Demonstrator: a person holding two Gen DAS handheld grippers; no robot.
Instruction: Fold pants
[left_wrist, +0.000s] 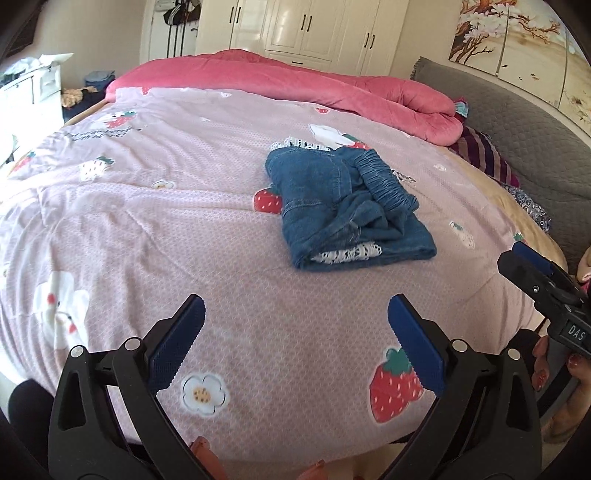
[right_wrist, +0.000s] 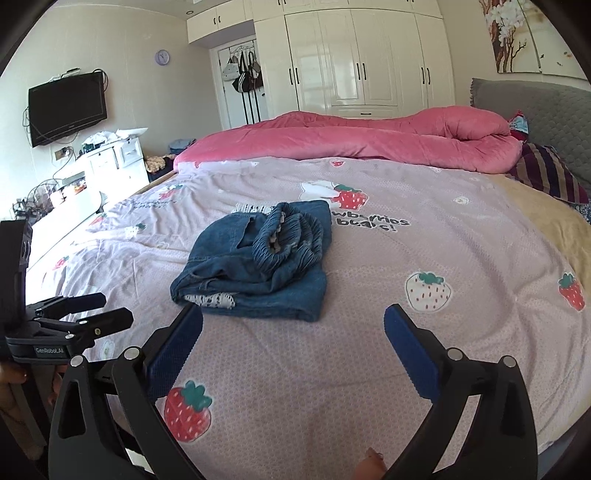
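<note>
Blue denim pants (left_wrist: 347, 206) with a gathered waistband and white lace trim lie folded in a compact bundle on the pink strawberry-print bedspread (left_wrist: 184, 221). They also show in the right wrist view (right_wrist: 258, 262). My left gripper (left_wrist: 295, 325) is open and empty, held over the bedspread well short of the pants. My right gripper (right_wrist: 293, 328) is open and empty, its left fingertip close to the bundle's near edge. The right gripper also shows at the right edge of the left wrist view (left_wrist: 532, 266). The left gripper shows at the left edge of the right wrist view (right_wrist: 110, 310).
A rolled pink quilt (left_wrist: 332, 88) lies along the far side of the bed. A striped pillow (right_wrist: 550, 173) and grey headboard (right_wrist: 554, 110) are at the right. White drawers (right_wrist: 110, 162), a wall TV (right_wrist: 68, 107) and wardrobes (right_wrist: 354, 55) stand beyond.
</note>
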